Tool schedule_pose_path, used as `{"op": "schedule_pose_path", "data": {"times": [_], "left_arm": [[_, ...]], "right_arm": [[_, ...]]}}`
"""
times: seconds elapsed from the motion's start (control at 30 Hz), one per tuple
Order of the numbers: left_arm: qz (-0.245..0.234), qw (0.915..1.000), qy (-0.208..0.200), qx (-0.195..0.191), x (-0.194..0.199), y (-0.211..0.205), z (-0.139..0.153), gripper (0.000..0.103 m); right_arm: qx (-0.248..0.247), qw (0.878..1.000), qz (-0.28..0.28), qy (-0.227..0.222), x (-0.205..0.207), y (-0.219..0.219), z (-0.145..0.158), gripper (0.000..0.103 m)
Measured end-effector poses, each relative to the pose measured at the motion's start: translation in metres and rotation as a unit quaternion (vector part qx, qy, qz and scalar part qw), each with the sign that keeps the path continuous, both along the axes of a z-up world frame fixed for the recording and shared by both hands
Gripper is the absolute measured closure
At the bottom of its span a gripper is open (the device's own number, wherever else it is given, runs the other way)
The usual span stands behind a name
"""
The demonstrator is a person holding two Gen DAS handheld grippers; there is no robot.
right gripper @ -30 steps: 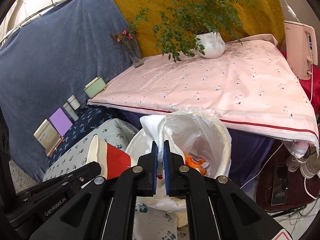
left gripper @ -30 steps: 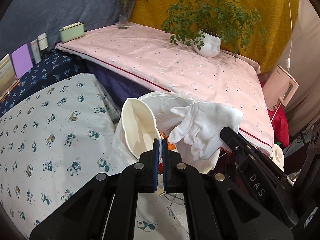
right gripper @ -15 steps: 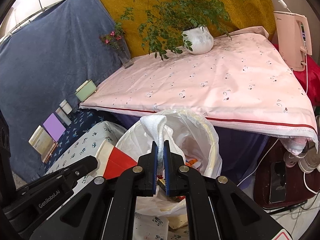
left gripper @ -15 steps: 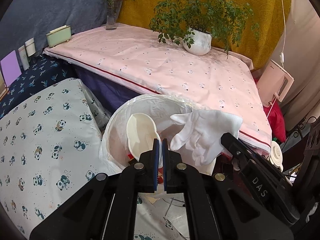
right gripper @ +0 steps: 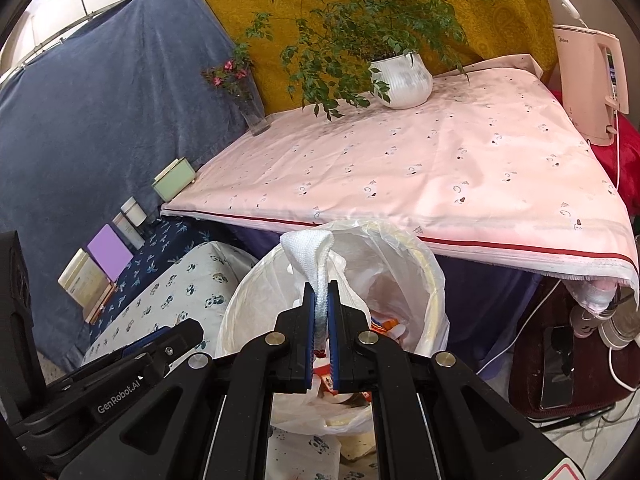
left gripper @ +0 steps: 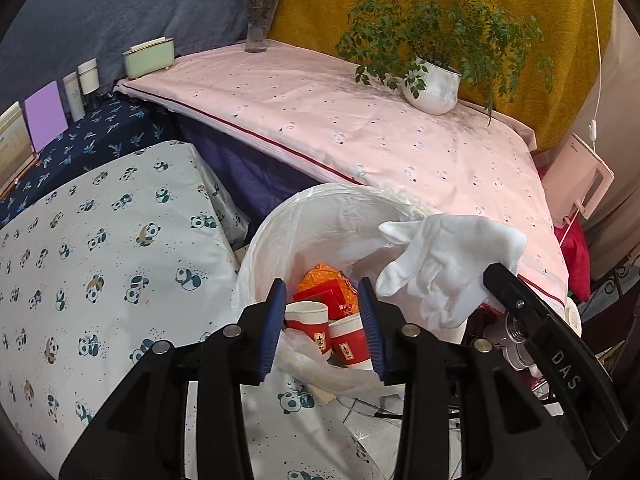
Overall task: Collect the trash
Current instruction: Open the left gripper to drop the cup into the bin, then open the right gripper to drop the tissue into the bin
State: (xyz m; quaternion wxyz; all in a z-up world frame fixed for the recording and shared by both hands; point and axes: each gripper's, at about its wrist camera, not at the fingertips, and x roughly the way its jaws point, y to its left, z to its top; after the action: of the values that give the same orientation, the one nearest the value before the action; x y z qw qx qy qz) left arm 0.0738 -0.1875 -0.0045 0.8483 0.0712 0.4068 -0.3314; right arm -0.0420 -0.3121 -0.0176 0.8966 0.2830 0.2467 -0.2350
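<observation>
A trash bin lined with a white plastic bag [left gripper: 320, 216] stands between the tables; it also shows in the right wrist view [right gripper: 404, 264]. Inside lie two red-and-white paper cups [left gripper: 320, 332], red packaging and orange wrappers [left gripper: 328, 280]. My left gripper [left gripper: 323, 322] is open and empty just above the bin's near rim. My right gripper [right gripper: 320, 312] is shut on a white glove [right gripper: 316, 256] and holds it over the bin. The glove [left gripper: 448, 268] hangs at the bin's right side in the left wrist view.
A pink-clothed table [left gripper: 360, 128] carries a potted plant [left gripper: 432, 84], a flower vase [left gripper: 258, 32] and a green box [left gripper: 148, 58]. A panda-print surface [left gripper: 92, 248] lies left. A pink kettle [right gripper: 592, 80], cables and a phone [right gripper: 556, 364] are at right.
My left gripper has opened and let go of the paper cup, which now lies in the bin. The right gripper has stayed shut on the glove over the bin.
</observation>
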Motion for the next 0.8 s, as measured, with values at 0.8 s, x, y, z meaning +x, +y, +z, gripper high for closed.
{"op": "schedule_pose_path", "data": {"times": [0.8], "left_arm": [[0.035,0.9993,-0.003,0.015,0.013,0.021,-0.010,0.048]], "right_arm": [[-0.019,0.999,0.027,0.009,0.035,0.010,0.004,0.095]]}}
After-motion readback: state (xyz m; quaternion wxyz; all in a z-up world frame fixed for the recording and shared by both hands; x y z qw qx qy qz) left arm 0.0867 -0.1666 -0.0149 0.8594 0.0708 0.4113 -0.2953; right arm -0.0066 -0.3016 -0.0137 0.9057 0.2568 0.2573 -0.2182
